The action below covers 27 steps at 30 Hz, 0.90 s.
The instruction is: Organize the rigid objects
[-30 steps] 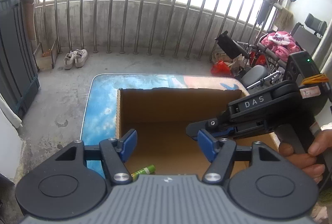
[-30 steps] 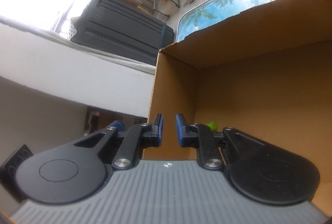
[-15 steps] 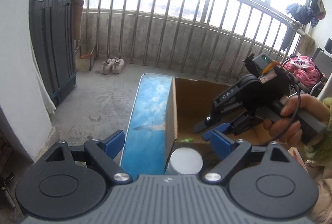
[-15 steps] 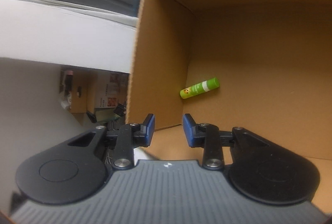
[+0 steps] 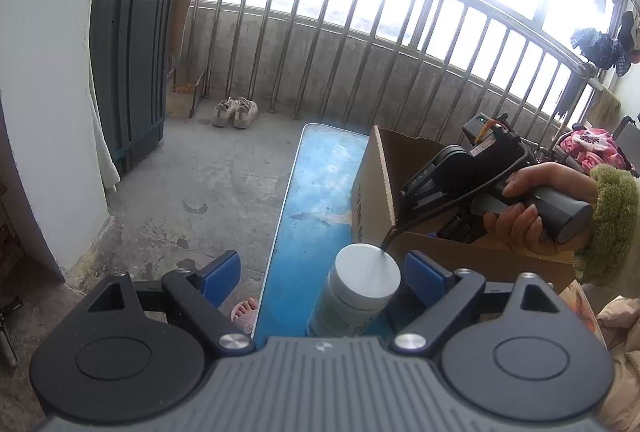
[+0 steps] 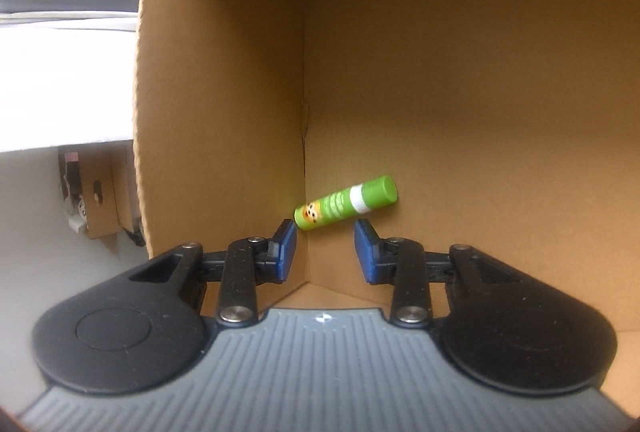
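A white-capped bottle (image 5: 362, 288) stands upright on the blue table (image 5: 320, 184) beside the cardboard box (image 5: 376, 188). My left gripper (image 5: 322, 272) is open above it, the bottle near the right finger, not gripped. My right gripper (image 6: 326, 246) is open and empty inside the cardboard box (image 6: 480, 72), just above a green tube (image 6: 346, 203) lying on the box floor near the corner. The right gripper also shows in the left wrist view (image 5: 460, 176), reaching into the box.
A dark folded cabinet (image 5: 128, 72) stands at the left wall. Shoes (image 5: 234, 112) lie on the concrete floor by the metal railing (image 5: 360, 52). A foot in a pink sandal (image 5: 244, 312) is beside the table. Pink clothing (image 5: 588, 148) lies far right.
My left gripper moved left and back, off the box to the bottle on the table. My right gripper opened wider and went deeper into the box toward the green tube.
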Each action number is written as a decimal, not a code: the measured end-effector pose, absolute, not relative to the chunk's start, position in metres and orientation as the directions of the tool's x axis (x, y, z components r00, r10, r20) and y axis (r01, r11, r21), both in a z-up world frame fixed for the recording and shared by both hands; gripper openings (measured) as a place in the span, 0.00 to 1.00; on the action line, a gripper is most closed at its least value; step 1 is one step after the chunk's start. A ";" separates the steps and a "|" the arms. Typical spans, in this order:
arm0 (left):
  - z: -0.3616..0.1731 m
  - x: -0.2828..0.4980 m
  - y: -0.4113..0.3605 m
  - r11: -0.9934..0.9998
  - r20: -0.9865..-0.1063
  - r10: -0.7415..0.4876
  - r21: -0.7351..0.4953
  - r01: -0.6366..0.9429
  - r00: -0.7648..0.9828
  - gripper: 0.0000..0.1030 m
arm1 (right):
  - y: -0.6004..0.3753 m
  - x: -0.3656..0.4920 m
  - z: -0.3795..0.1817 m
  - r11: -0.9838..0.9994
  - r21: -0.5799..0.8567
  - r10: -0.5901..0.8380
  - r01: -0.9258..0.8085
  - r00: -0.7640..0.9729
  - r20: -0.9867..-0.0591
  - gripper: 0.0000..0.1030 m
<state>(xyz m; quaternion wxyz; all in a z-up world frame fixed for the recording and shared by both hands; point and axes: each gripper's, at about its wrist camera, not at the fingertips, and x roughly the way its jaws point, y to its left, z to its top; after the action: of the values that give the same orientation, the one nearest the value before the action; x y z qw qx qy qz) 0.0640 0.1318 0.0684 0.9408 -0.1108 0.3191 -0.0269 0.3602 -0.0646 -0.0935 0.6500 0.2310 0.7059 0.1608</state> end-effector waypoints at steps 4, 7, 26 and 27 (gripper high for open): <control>0.064 0.061 0.132 0.972 -0.595 -0.127 -0.233 -0.019 0.794 0.87 | -0.061 0.364 -0.092 0.864 0.493 0.498 0.108 -0.024 -0.867 0.29; 0.063 0.062 0.132 0.970 -0.593 -0.135 -0.244 -0.017 0.794 0.87 | -0.056 0.368 -0.086 0.878 0.470 0.472 0.088 0.001 -0.882 0.29; 0.059 0.063 0.129 0.970 -0.596 -0.137 -0.243 -0.015 0.791 0.87 | -0.025 0.388 -0.043 0.935 0.324 0.349 -0.142 0.222 -0.910 0.14; 0.059 0.063 0.129 0.970 -0.595 -0.139 -0.242 -0.012 0.791 0.87 | -0.027 0.392 -0.037 0.931 0.334 0.361 -0.145 0.255 -0.897 0.14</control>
<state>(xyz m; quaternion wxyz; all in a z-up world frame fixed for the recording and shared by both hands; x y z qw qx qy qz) 0.0629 0.1286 0.0592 0.9392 -0.1171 0.3211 -0.0339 0.3921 -0.0270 -0.0371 0.7868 0.0920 0.5888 0.1608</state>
